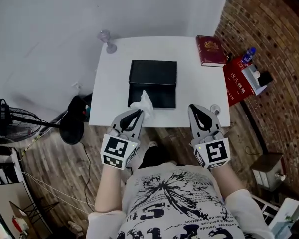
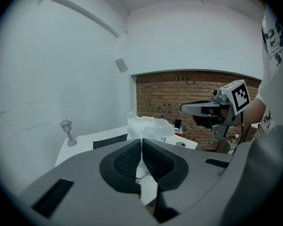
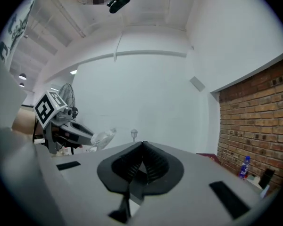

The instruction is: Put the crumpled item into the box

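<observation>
A crumpled white paper [image 1: 144, 103] is pinched in my left gripper [image 1: 138, 112], whose jaws are shut on it; it hangs over the near edge of the white table [image 1: 109, 83]. In the left gripper view the paper [image 2: 148, 127] bulges out past the closed fingertips. The open black box [image 1: 153, 83] lies in the middle of the table, just beyond the paper. My right gripper [image 1: 195, 110] hovers at the table's near right edge, shut and holding nothing; in its own view the jaws [image 3: 143, 147] meet with nothing between them.
A small clear lamp-shaped ornament [image 1: 107, 41] stands at the table's far left corner. A dark red book [image 1: 210, 50] lies at the far right corner. A small round object [image 1: 215, 109] sits near the right gripper. A fan [image 1: 10, 118] stands on the floor at left.
</observation>
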